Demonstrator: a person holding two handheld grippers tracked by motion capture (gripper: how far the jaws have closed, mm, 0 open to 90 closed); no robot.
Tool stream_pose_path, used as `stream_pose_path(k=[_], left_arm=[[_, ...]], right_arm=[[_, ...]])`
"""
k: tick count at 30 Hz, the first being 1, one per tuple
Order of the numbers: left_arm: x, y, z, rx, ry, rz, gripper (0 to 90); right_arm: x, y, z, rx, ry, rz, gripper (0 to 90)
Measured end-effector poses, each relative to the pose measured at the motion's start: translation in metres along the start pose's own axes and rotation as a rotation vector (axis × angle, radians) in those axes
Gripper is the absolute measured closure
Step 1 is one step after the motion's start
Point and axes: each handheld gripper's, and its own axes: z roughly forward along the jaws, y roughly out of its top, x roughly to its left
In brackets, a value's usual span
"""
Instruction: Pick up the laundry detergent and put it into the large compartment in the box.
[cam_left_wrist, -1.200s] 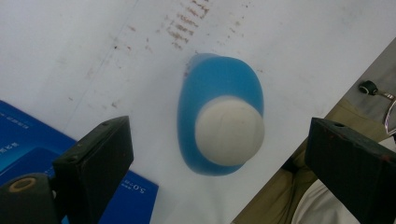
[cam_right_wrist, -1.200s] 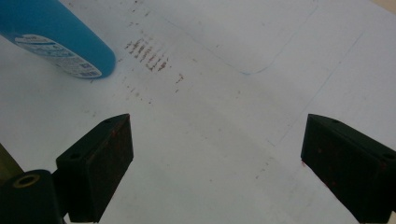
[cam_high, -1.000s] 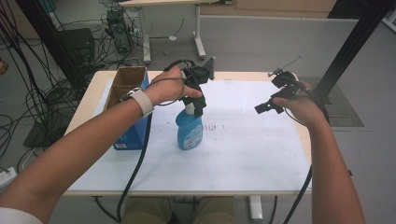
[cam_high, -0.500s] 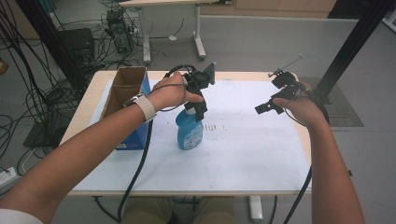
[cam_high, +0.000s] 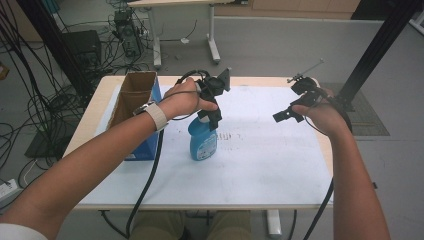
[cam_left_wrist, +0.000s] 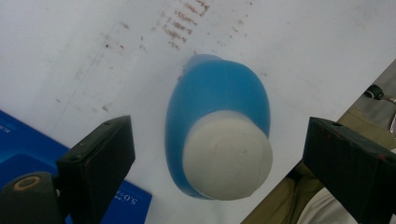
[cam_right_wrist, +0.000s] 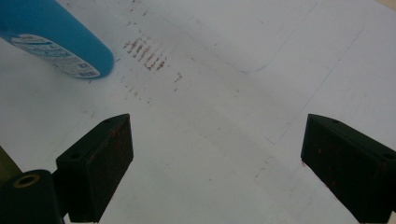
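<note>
My left forearm is reaching in from the near left corner, crossing over the near edge of the white table (cam_high: 260, 180) and slanting toward the middle. A pale wristband (cam_high: 156, 116) is wrapping my wrist. My left hand (cam_high: 182, 100) is gripping the body of the left gripper (cam_left_wrist: 217, 149) and tipping it downward, so that it is hovering right above the blue bottle (cam_high: 202, 140). In the left gripper view I am looking straight down on the bottle's white cap (cam_left_wrist: 227, 156), with the two black jaws standing wide apart on either side of it and touching neither the cap nor the blue shoulders. The jaws have just been closing very slightly, and the bottle is sitting between them without being pinched.

The bottle is standing upright on the table, a little left of its middle, just to the right of the blue cardboard box (cam_high: 137, 107), whose top is open.

My right forearm is coming in from the near right and running up along the right edge of the table. My right hand (cam_high: 322, 116) is holding the right gripper (cam_high: 287, 115) above the far right part of the table, well apart from the bottle. In the right gripper view its jaws are spread wide over bare tabletop, holding nothing, with the bottom of the bottle lying off toward the far left.
</note>
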Motion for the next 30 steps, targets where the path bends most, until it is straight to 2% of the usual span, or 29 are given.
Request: stream_pose_path(k=[30], left_arm=[[0.0070, -0.0025, 0.0014, -0.007, -0.009, -0.016, 9.6]], right_arm=[[-0.0008, -0.0018, -0.0013, 0.002, -0.002, 0.005, 9.0]])
